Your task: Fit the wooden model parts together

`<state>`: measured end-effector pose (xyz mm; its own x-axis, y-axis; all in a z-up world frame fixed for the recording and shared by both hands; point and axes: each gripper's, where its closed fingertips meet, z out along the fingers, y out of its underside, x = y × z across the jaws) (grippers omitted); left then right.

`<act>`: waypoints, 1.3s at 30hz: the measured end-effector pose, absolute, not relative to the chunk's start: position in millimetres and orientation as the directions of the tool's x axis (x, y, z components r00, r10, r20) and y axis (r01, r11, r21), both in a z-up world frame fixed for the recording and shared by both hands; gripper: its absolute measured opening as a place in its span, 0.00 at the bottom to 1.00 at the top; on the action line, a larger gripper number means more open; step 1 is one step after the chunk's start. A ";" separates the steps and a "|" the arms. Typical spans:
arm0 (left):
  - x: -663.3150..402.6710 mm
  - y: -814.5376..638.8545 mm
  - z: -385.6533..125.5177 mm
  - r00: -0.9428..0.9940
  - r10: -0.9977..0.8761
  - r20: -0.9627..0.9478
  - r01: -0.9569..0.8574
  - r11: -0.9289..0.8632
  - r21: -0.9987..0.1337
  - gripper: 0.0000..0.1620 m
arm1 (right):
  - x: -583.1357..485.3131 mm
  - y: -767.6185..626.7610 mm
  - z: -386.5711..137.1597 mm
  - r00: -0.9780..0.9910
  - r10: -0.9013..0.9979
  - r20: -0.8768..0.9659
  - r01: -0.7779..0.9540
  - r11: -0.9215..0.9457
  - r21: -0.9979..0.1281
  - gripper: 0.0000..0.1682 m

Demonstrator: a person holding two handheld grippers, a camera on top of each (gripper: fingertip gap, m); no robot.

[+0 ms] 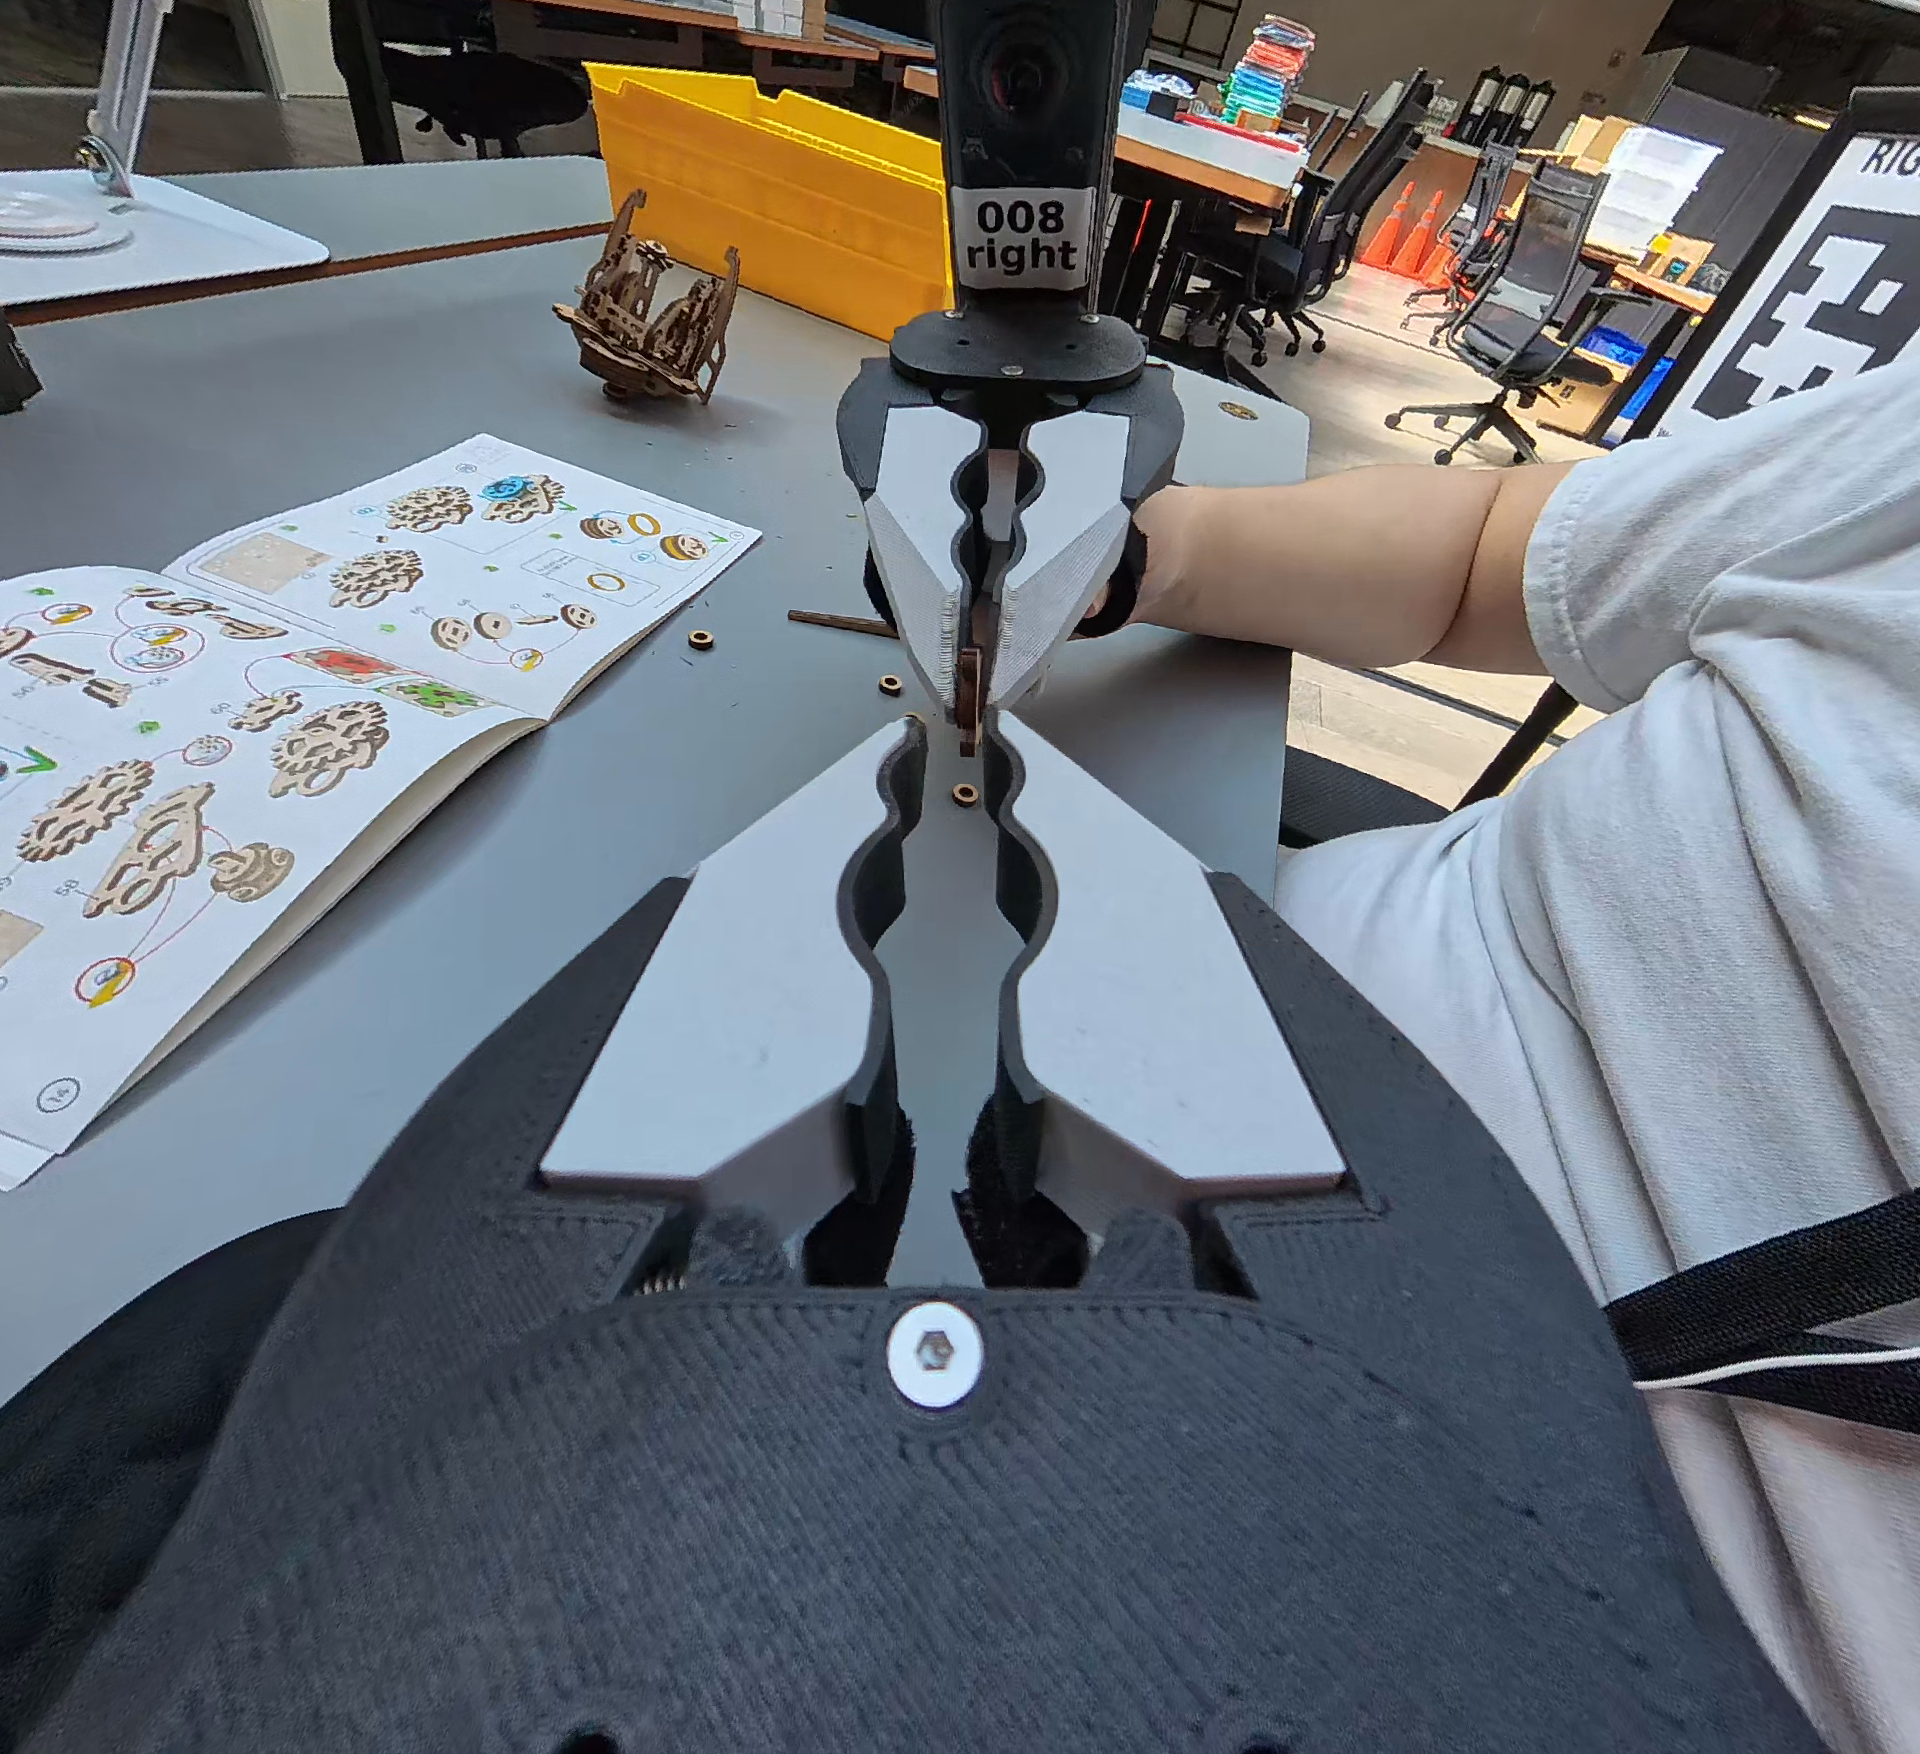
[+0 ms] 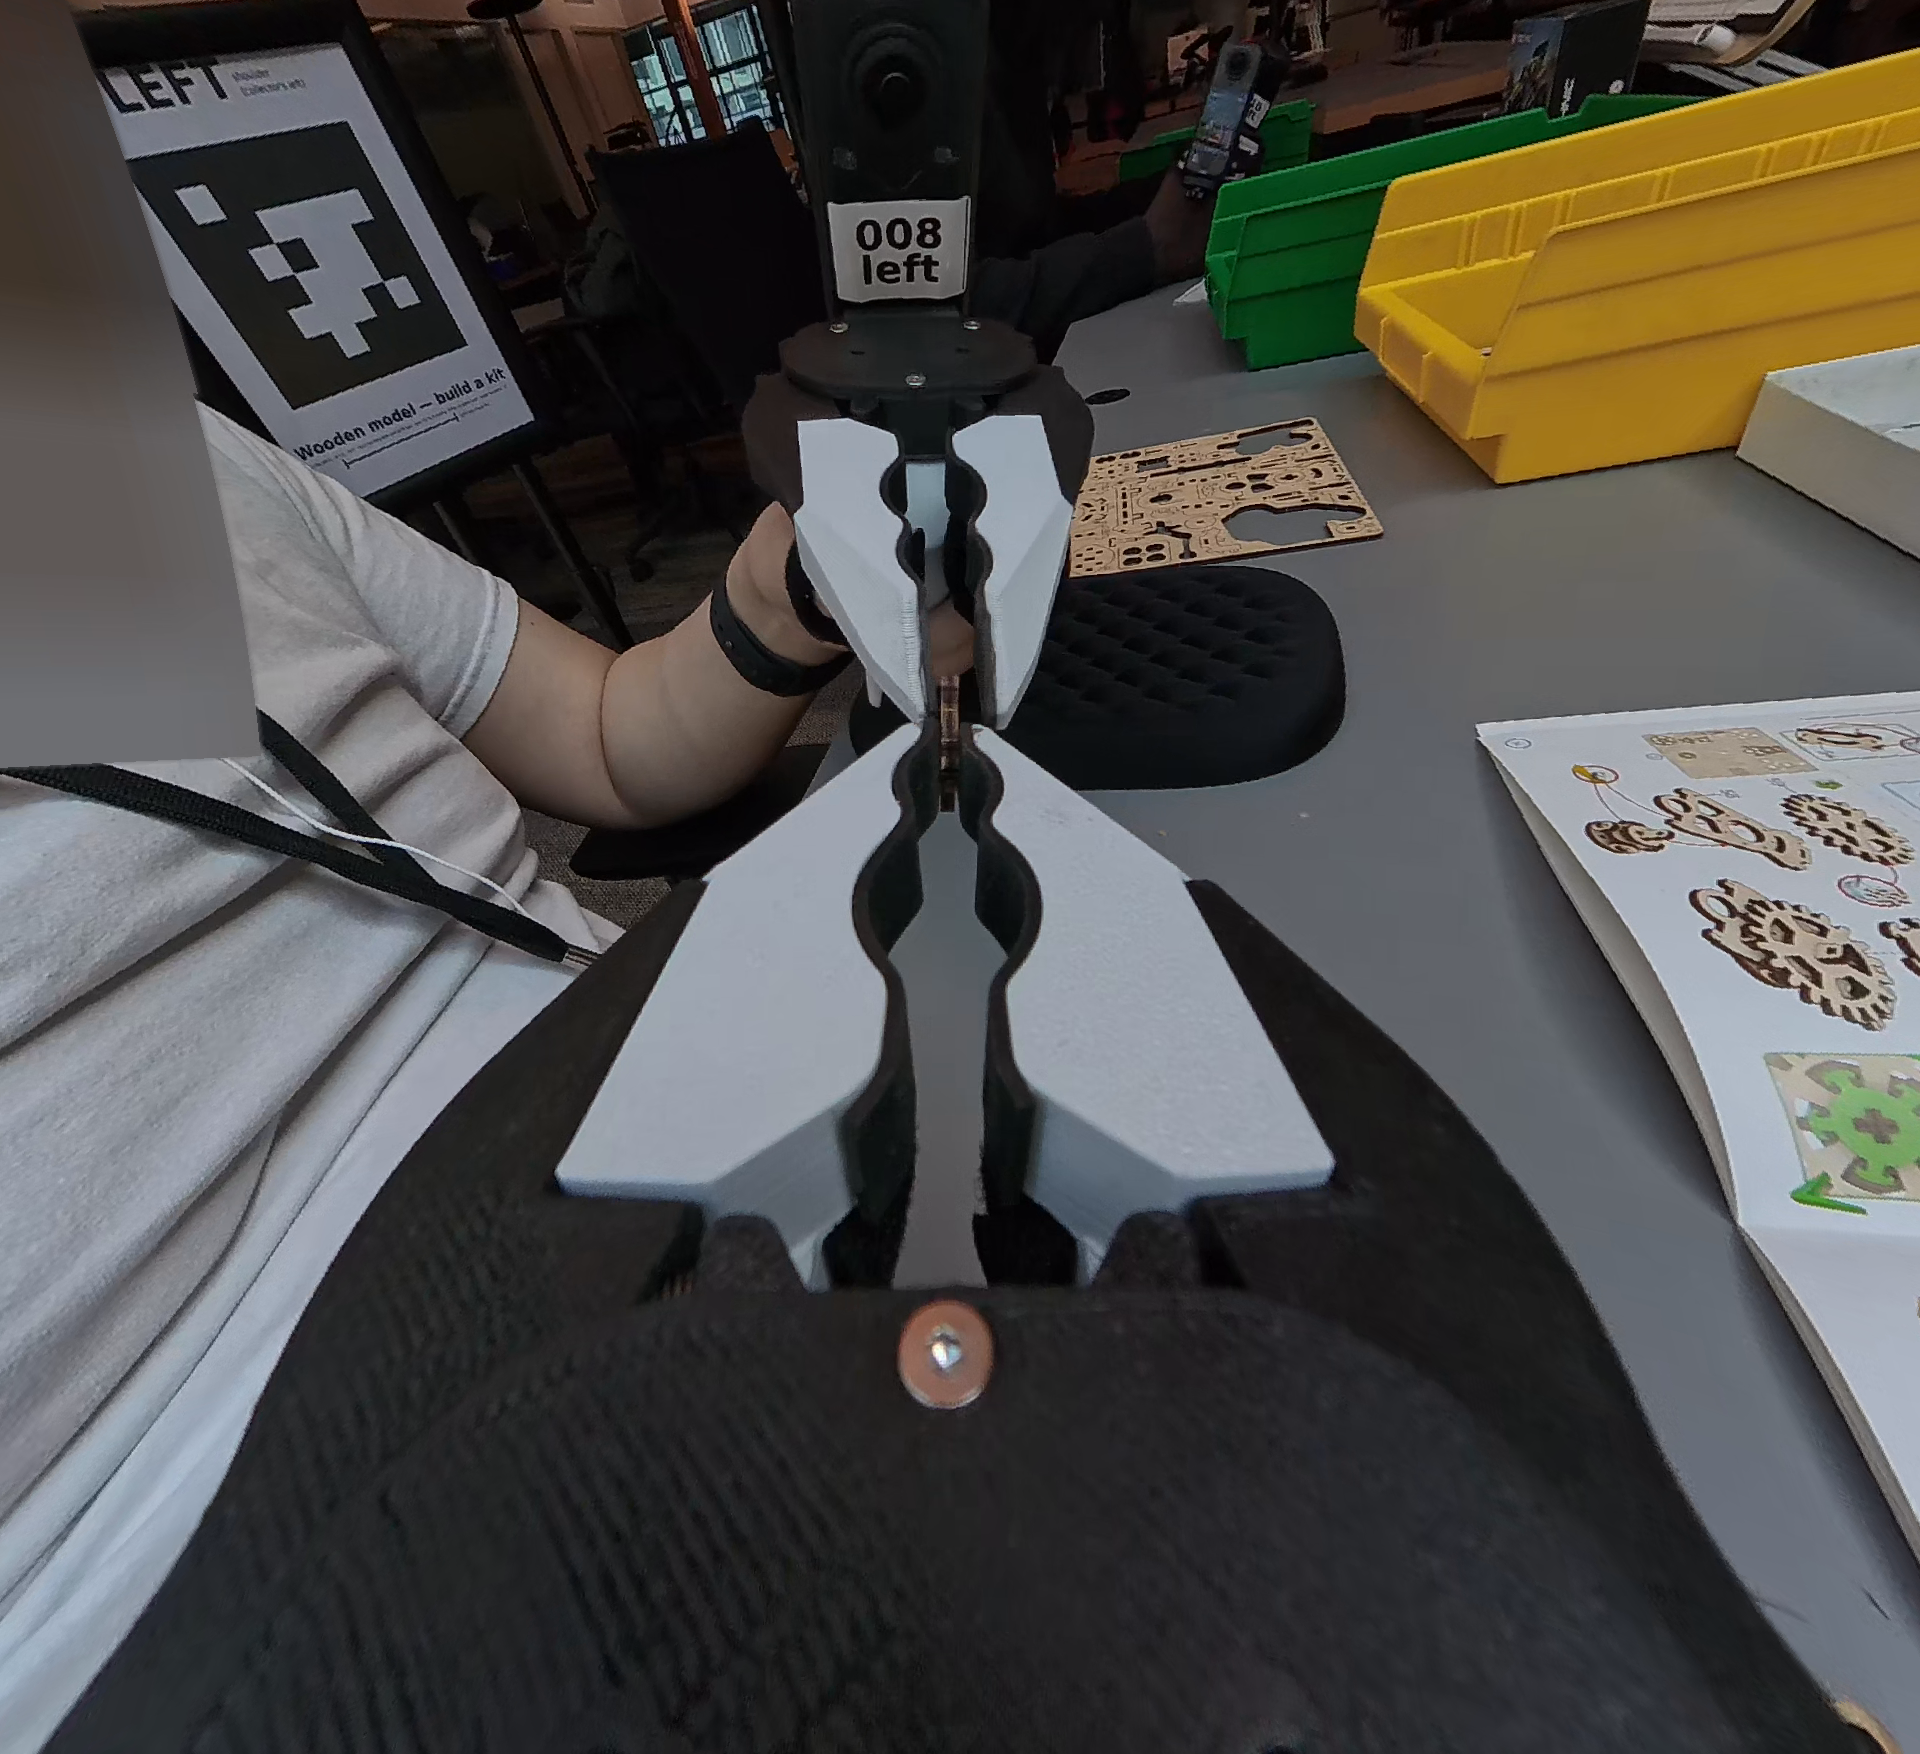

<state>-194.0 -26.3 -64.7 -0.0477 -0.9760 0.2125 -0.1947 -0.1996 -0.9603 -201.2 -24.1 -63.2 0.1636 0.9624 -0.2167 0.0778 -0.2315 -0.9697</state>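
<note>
On the grey surface [image 1: 436,883], a manual [image 1: 312,696] lies open at 9 o'clock of the left gripper [image 1: 954,736], with a half-built model [image 1: 652,322] at 11. Dead ahead at 12, both grippers meet tip to tip over the surface. The right gripper [image 1: 971,678] has its jaws pinching a small wooden part [image 1: 970,702]. The left jaws close on the part's other end. Loose rings [image 1: 965,793] lie below.

Left gripper [image 1: 954,736] and right gripper [image 2: 948,748] meet tip-to-tip, closed.

Two close wrist views, facing each other
</note>
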 end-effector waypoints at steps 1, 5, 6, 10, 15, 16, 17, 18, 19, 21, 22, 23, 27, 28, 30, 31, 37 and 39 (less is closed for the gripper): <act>-193.6 -27.9 -65.3 -0.055 -0.977 0.208 -0.200 -0.193 -0.961 0.03 | -201.8 -24.5 -63.0 0.162 0.963 -0.216 0.077 -0.231 -0.970 0.00; -193.0 -31.3 -64.4 -0.069 -0.979 0.190 -0.200 -0.173 -0.964 0.00 | -202.7 -25.8 -62.3 0.147 0.962 -0.232 0.065 -0.243 -0.968 0.00; -193.2 -32.2 -63.6 -0.075 -0.979 0.190 -0.199 -0.172 -0.965 0.00 | -202.9 -26.8 -61.5 0.135 0.961 -0.242 0.058 -0.252 -0.966 0.00; -194.0 -33.9 -65.8 -0.087 -0.975 0.202 -0.218 -0.179 -0.959 0.00 | -204.8 -29.4 -64.1 0.118 0.960 -0.255 0.075 -0.265 -0.961 0.00; -194.0 -33.8 -67.6 -0.092 -0.973 0.210 -0.227 -0.185 -0.956 0.00 | -205.3 -29.4 -65.8 0.128 0.961 -0.244 0.092 -0.256 -0.962 0.00; -194.0 -34.5 -68.6 -0.094 -0.974 0.208 -0.234 -0.182 -0.955 0.00 | -205.3 -30.1 -66.7 0.125 0.961 -0.246 0.101 -0.259 -0.961 0.00; -193.8 -34.9 -69.4 -0.094 -0.974 0.204 -0.239 -0.177 -0.955 0.00 | -205.2 -30.4 -67.8 0.126 0.961 -0.245 0.109 -0.259 -0.960 0.00; -193.5 -36.0 -70.0 -0.098 -0.975 0.200 -0.243 -0.172 -0.955 0.00 | -205.0 -31.6 -68.3 0.122 0.962 -0.246 0.119 -0.260 -0.958 0.00; -193.1 -37.0 -70.5 -0.101 -0.975 0.197 -0.248 -0.168 -0.954 0.00 | -204.6 -32.7 -68.9 0.120 0.964 -0.238 0.132 -0.253 -0.958 0.00; -192.2 -37.5 -71.0 -0.100 -0.977 0.189 -0.250 -0.160 -0.955 0.00 | -203.9 -32.8 -69.5 0.130 0.969 -0.208 0.150 -0.227 -0.962 0.00; -192.1 -38.1 -70.6 -0.104 -0.977 0.189 -0.248 -0.158 -0.956 0.00 | -203.8 -33.6 -69.1 0.128 0.971 -0.200 0.156 -0.219 -0.963 0.00; -192.0 -38.6 -70.2 -0.106 -0.976 0.189 -0.246 -0.158 -0.956 0.00 | -203.8 -33.9 -68.6 0.130 0.972 -0.195 0.158 -0.215 -0.964 0.00; -191.8 -37.9 -69.2 -0.101 -0.978 0.184 -0.240 -0.156 -0.958 0.00 | -203.6 -33.1 -67.2 0.147 0.966 -0.214 0.163 -0.237 -0.958 0.00; -192.7 -37.0 -69.3 -0.097 -0.978 0.184 -0.242 -0.156 -0.958 0.00 | -202.2 -33.0 -67.8 0.151 0.966 -0.211 0.183 -0.237 -0.954 0.00; -198.4 -29.4 -72.4 -0.062 -0.982 0.181 -0.266 -0.159 -0.951 0.04 | -190.8 -27.7 -68.2 0.199 0.972 -0.124 0.258 -0.174 -0.950 0.00; -203.2 -24.7 -74.8 -0.042 -0.982 0.182 -0.286 -0.163 -0.944 0.08 | -181.9 -24.9 -67.9 0.217 0.973 -0.080 0.307 -0.146 -0.940 0.00; -232.4 -8.5 -57.4 0.015 -0.988 0.151 -0.257 -0.150 -0.955 0.06 | -148.3 -39.0 -102.6 0.176 0.976 -0.130 0.662 -0.215 -0.718 0.00; -238.9 -7.3 -53.0 0.025 -0.990 0.141 -0.251 -0.143 -0.957 0.06 | -140.6 -47.4 -120.2 0.139 0.985 -0.098 0.782 -0.170 -0.599 0.00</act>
